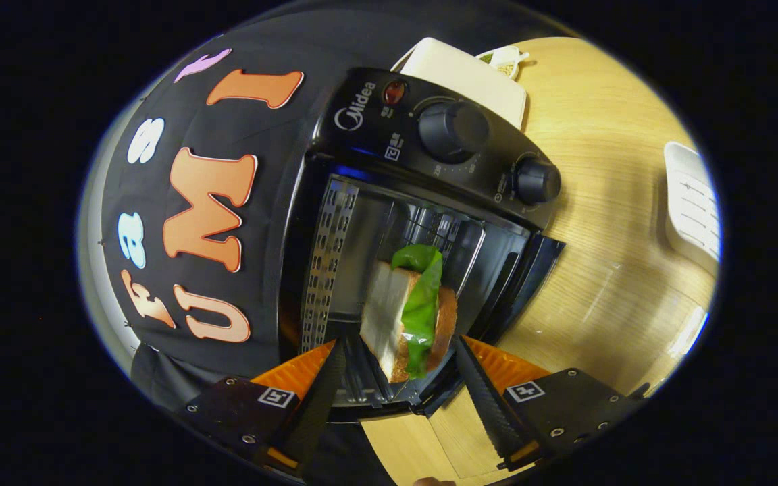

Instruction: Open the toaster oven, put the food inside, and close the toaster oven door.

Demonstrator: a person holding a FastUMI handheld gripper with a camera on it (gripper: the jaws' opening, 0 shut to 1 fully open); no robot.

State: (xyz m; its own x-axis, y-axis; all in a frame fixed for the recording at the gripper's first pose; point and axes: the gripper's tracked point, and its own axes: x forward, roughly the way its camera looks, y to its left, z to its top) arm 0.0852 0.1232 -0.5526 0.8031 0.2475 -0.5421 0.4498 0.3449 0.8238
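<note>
The gripper (399,364) is tilted, so the whole scene leans. Its two fingers stand spread apart, released, with the sandwich (408,317) in the gap between them but touching neither as far as can be seen; a clear strip shows on each side of it.

The sandwich, bread slices with a green leaf hanging over its near edge, sits at the mouth of the toaster oven (423,202), at about 12 o'clock from the fingertips. Whether it rests on the oven's floor or its rack cannot be told. The oven door (375,395) is dropped open, its front lip lying just ahead of and between the fingers. Inside, the cavity is deep and open behind the sandwich; a perforated metal wall (325,263) bounds it at 10 o'clock, and the far wall closes it at 1 o'clock.

Two knobs (453,131) and a red lamp (394,92) run along the control panel beyond the cavity.

The wooden table (605,270) spreads wide at 2 to 4 o'clock. A cream board (470,77) lies behind the oven, and a white tray (693,206) sits well apart at 2 o'clock.
</note>
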